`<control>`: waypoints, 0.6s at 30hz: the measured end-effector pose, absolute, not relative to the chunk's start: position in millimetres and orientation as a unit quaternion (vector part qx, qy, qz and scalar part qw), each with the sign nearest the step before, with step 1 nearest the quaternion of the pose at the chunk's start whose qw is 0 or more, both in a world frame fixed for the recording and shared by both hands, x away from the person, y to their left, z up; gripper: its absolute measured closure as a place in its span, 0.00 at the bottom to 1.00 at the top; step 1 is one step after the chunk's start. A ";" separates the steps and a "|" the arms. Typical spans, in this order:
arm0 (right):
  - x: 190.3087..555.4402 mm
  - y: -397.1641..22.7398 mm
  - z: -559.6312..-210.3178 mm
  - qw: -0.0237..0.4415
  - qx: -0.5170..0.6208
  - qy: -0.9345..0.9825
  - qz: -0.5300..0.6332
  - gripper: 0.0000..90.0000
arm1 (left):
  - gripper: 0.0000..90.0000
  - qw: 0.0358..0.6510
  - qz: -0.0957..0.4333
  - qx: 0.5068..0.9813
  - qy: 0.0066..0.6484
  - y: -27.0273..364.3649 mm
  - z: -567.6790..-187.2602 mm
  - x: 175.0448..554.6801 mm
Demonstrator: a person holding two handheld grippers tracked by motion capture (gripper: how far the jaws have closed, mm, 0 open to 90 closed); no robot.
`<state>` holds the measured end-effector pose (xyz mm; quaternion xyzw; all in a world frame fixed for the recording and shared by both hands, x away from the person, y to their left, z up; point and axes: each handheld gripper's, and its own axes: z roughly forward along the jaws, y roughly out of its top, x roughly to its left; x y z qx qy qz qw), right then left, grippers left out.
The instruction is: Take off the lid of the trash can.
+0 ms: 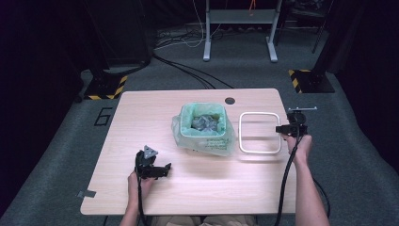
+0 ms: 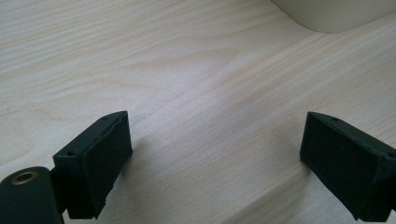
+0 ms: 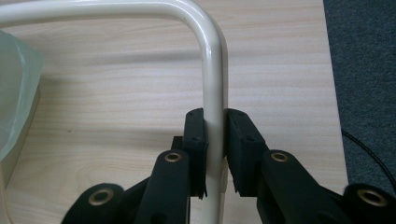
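Note:
A small bin lined with a green bag (image 1: 203,129) stands mid-table, with crumpled grey stuff inside. To its right a white rounded-square ring frame (image 1: 259,132) is held just over the table. My right gripper (image 1: 282,129) is shut on the frame's right side; in the right gripper view the white bar (image 3: 214,88) runs between the pads (image 3: 196,140). My left gripper (image 1: 162,169) rests low on the table at the front left, jaws wide open with bare wood between them (image 2: 215,140).
The light wood table (image 1: 141,117) has a round cable hole (image 1: 229,100) at its back edge. Grey carpet, cables and a desk frame (image 1: 240,28) lie beyond. A corner of the bin (image 2: 331,11) shows in the left gripper view.

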<state>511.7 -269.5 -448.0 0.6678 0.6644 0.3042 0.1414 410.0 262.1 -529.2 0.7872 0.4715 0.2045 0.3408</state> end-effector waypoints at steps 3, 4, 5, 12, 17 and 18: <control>512.8 -269.3 -452.9 0.140 0.670 0.665 0.300 0.87 | 0.11 0.341 0.205 0.787 0.472 262.1 -529.1 409.9; 513.1 -269.3 -454.7 0.139 0.671 0.664 0.300 0.87 | 0.11 0.340 0.204 0.788 0.472 262.2 -528.9 409.9; 513.4 -269.1 -456.2 0.138 0.673 0.662 0.300 0.87 | 0.11 0.340 0.204 0.788 0.472 262.3 -528.9 409.9; 515.6 -269.2 -464.5 0.135 0.679 0.657 0.298 0.87 | 0.11 0.340 0.204 0.788 0.471 262.2 -528.9 409.9; 516.5 -271.9 -470.5 0.133 0.686 0.651 0.298 0.86 | 0.11 0.340 0.204 0.787 0.471 262.2 -528.9 409.8; 516.6 -273.0 -471.4 0.132 0.687 0.649 0.298 0.86 | 0.11 0.341 0.204 0.787 0.472 262.1 -529.0 409.8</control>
